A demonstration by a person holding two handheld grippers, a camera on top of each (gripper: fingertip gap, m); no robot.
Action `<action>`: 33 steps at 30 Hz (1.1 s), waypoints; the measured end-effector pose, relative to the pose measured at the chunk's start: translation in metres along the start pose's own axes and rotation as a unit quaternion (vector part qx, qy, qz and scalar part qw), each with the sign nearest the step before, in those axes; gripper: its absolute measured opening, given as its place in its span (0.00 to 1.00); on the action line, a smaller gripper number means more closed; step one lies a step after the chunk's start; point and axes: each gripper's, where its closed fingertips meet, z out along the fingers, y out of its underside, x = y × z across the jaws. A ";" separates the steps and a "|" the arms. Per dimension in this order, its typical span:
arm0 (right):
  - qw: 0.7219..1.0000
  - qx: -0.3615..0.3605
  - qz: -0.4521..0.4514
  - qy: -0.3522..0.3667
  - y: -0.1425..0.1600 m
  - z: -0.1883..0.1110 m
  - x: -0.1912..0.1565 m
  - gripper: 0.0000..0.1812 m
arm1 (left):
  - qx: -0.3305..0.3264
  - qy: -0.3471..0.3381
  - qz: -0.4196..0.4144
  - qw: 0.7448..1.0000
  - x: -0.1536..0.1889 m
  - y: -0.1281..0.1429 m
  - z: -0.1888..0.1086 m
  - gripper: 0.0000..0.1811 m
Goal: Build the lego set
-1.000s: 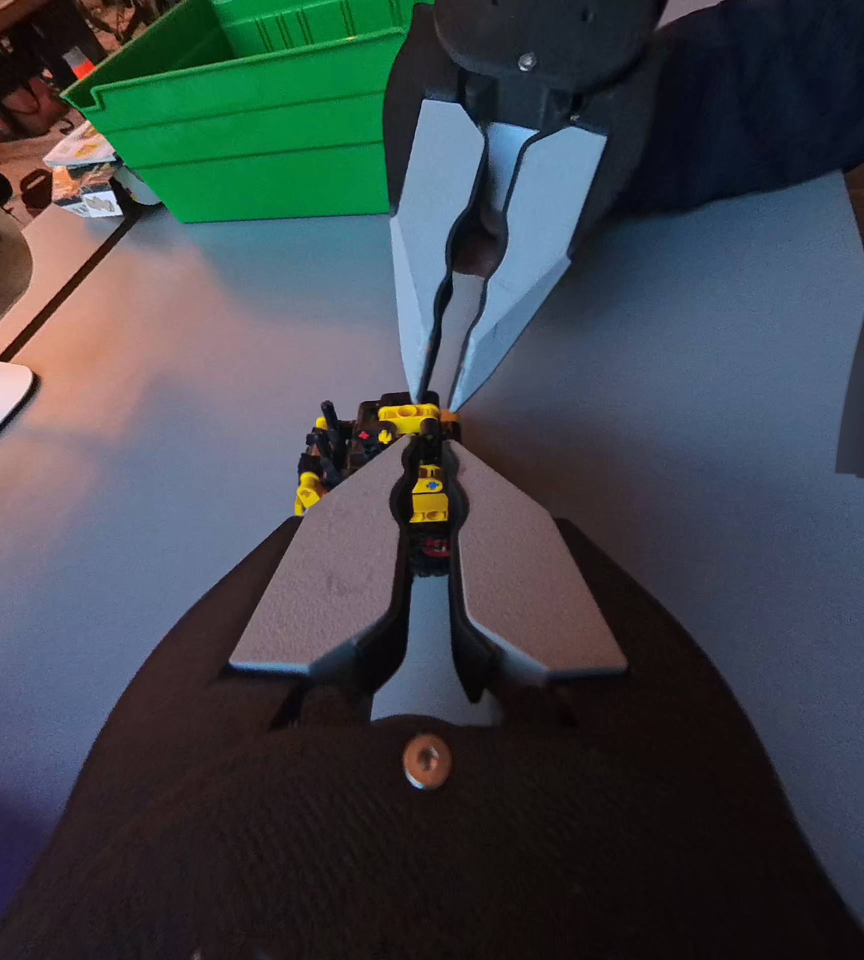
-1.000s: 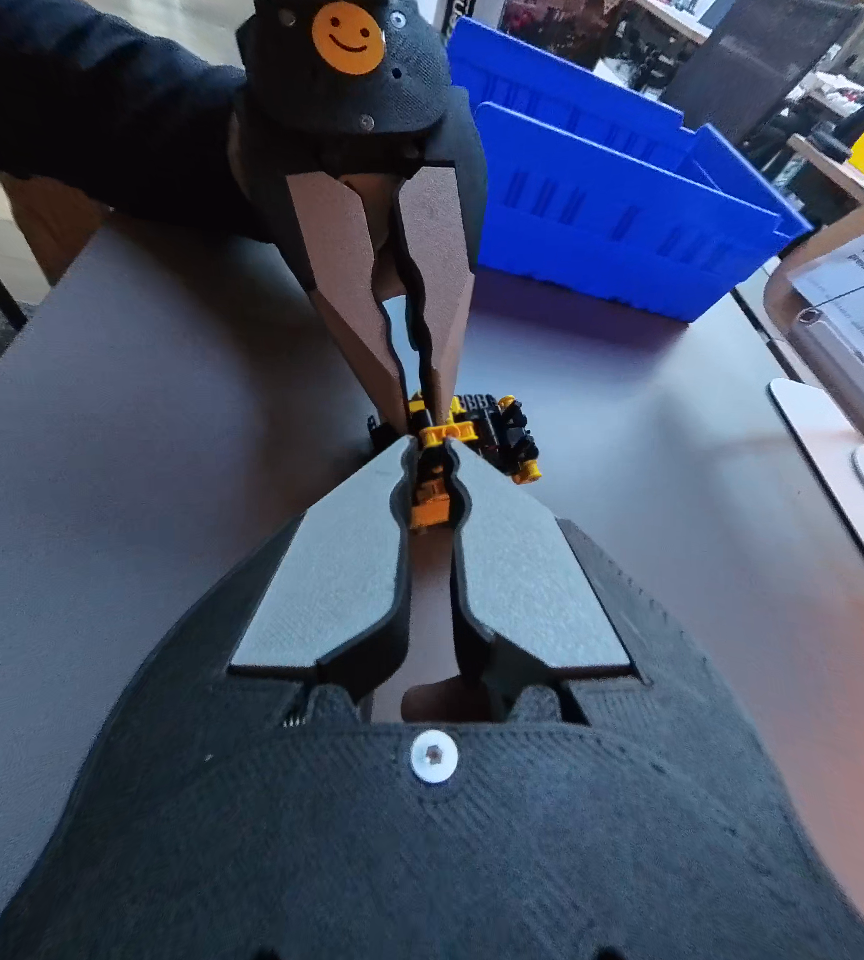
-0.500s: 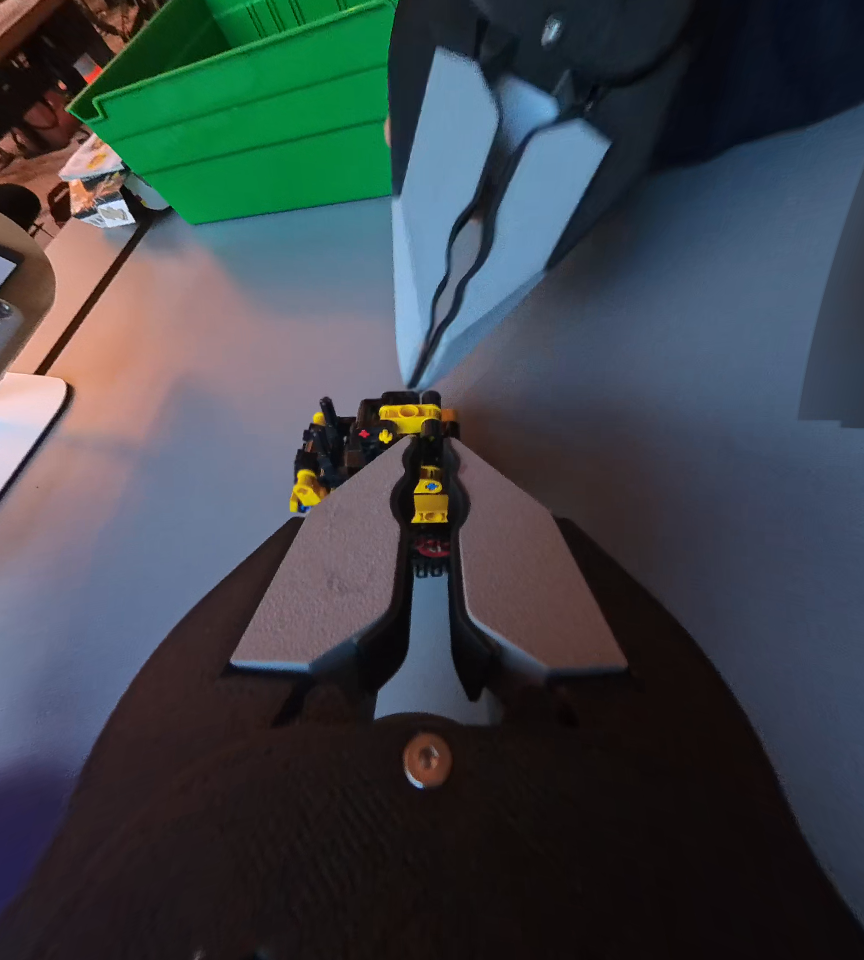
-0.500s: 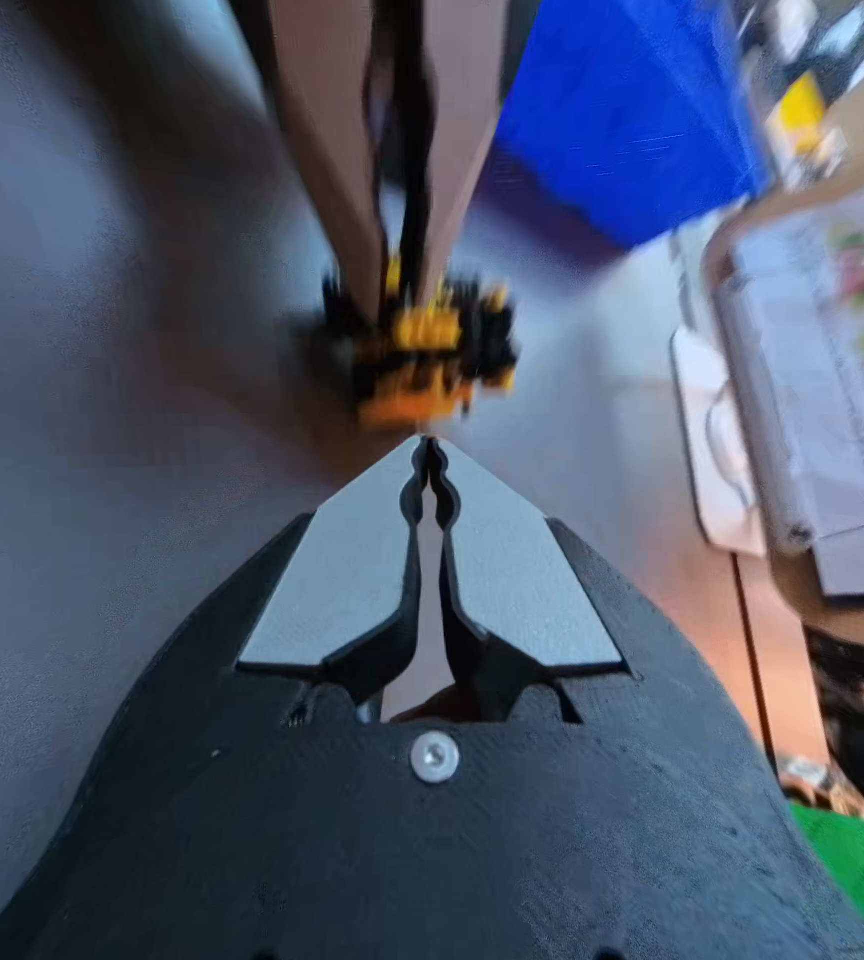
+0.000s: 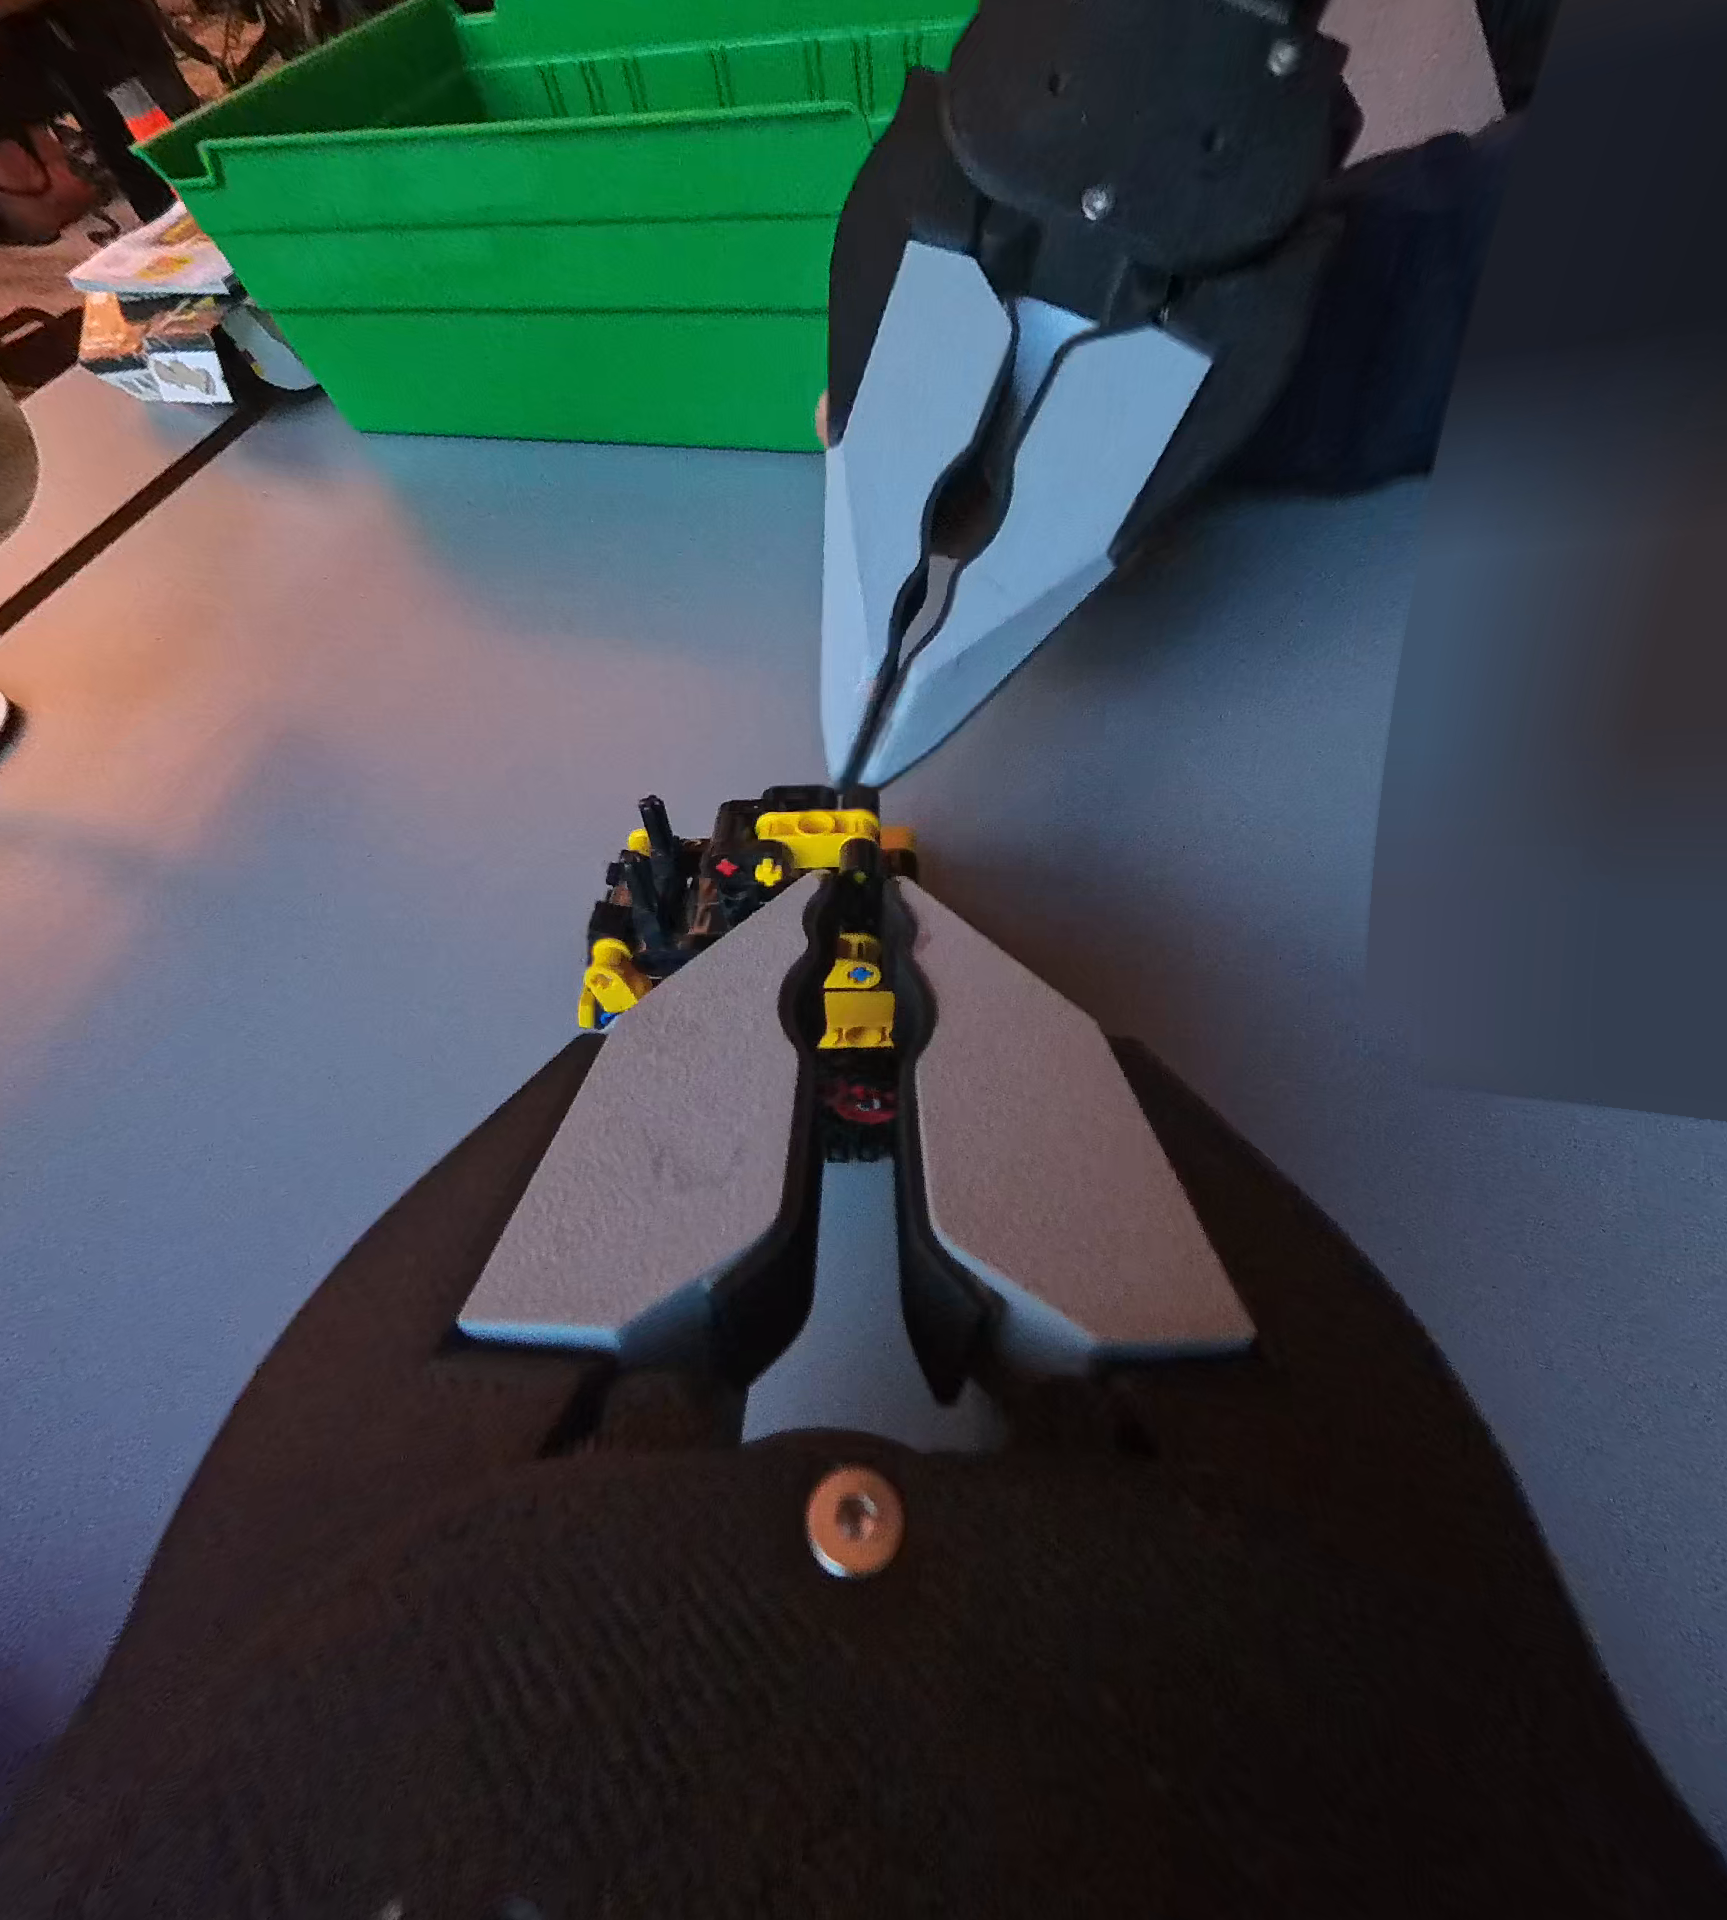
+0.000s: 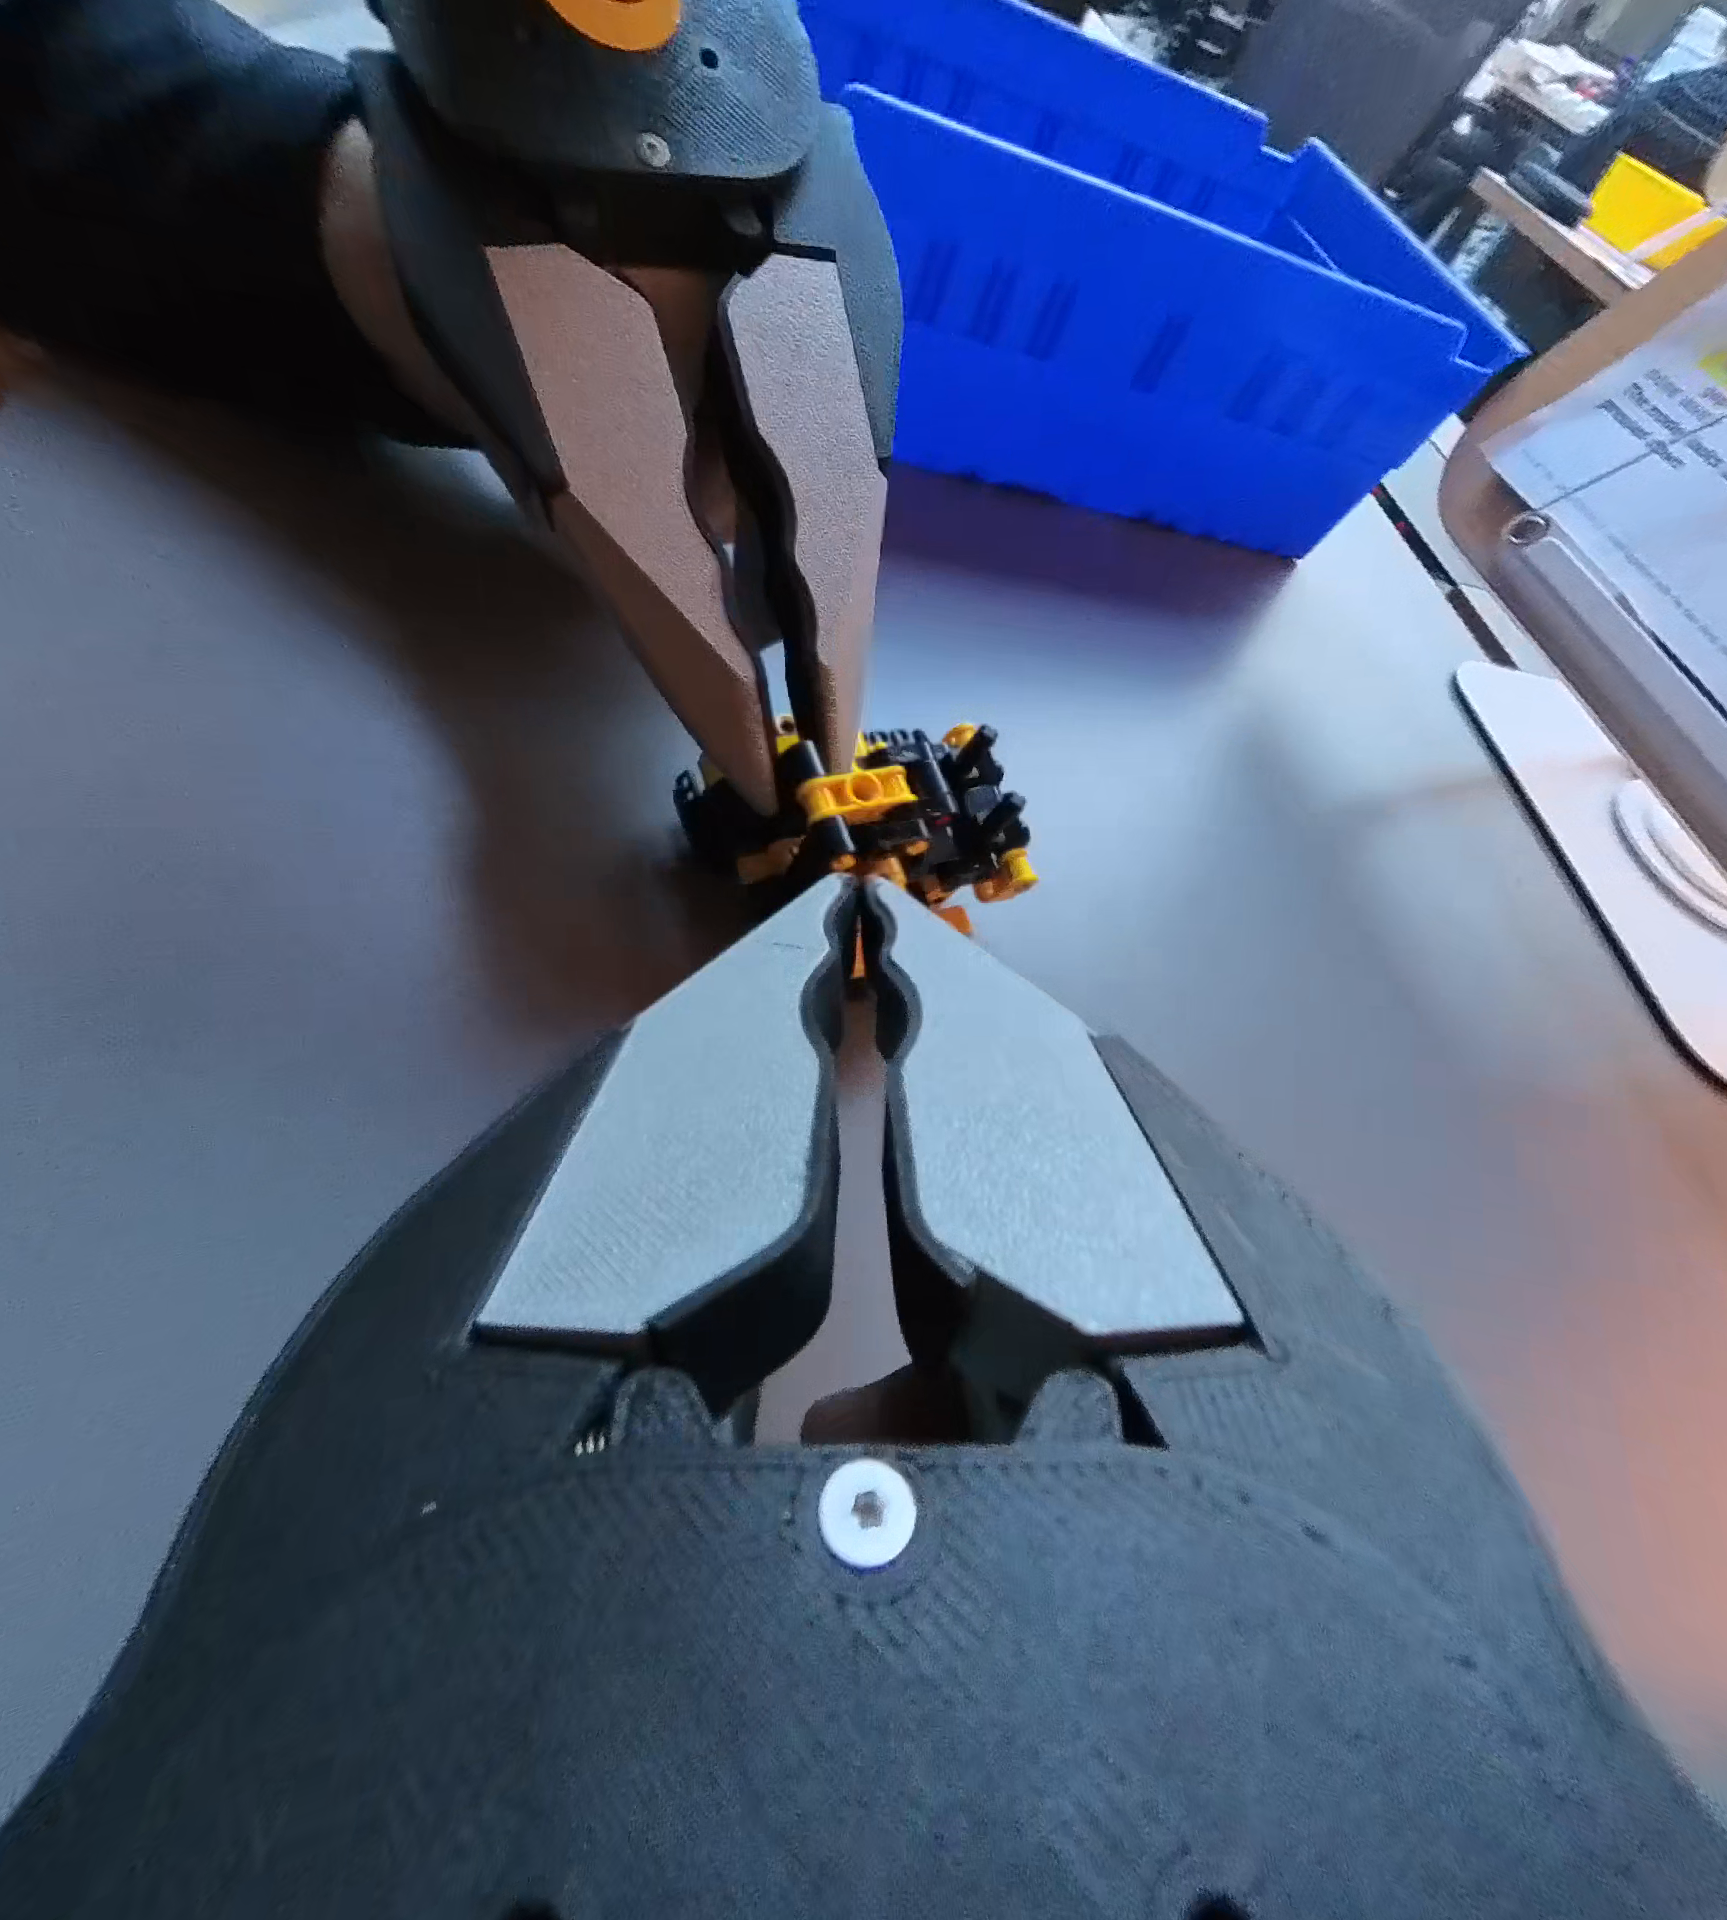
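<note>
Table (image 5: 215,1039), grey, bearing all items. Green bin (image 5: 547,260) and blue bin (image 6: 1150,312) well behind the lego model (image 5: 734,883). Left gripper (image 5: 854,894) clamped narrowly on the model's yellow-and-black end. Right gripper (image 6: 859,883), jaws nearly together, tips meeting the model's opposite side; whether it grips cannot be told.

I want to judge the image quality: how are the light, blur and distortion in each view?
Left wrist view: sharp lego model, dim bluish table with an orange glow at left, green bin bent by the wide angle. Right wrist view: slightly blurred, blue bin curved, warm glow at right.
</note>
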 end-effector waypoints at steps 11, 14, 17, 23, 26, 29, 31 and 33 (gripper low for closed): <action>0.986 -0.062 0.000 0.156 0.005 0.014 0.023 0.20 | 0.040 -0.058 -0.095 0.993 -0.023 -0.012 0.000 0.02; 0.988 -0.048 0.003 0.147 0.002 0.015 0.022 0.15 | 0.047 -0.062 -0.102 0.992 -0.025 -0.013 -0.001 0.02; 0.992 -0.019 0.050 0.113 -0.002 0.012 0.023 0.16 | 0.064 -0.052 -0.125 0.989 -0.026 -0.016 -0.004 0.02; 0.987 0.027 0.111 0.111 -0.011 0.005 0.033 0.12 | 0.061 -0.058 -0.121 0.989 -0.027 -0.015 -0.003 0.02; 0.987 0.025 0.107 0.119 -0.012 0.007 0.033 0.13 | 0.062 -0.064 -0.126 0.988 -0.028 -0.016 -0.002 0.02; 0.985 0.020 0.077 0.153 -0.014 0.007 0.037 0.12 | 0.063 -0.075 -0.127 0.987 -0.027 -0.018 0.001 0.02; 0.985 0.011 0.069 0.158 -0.014 0.010 0.035 0.08 | 0.060 -0.085 -0.122 0.987 -0.028 -0.018 0.001 0.02; 0.984 0.003 0.064 0.166 -0.014 0.012 0.036 0.08 | 0.058 -0.089 -0.126 0.986 -0.029 -0.016 0.000 0.02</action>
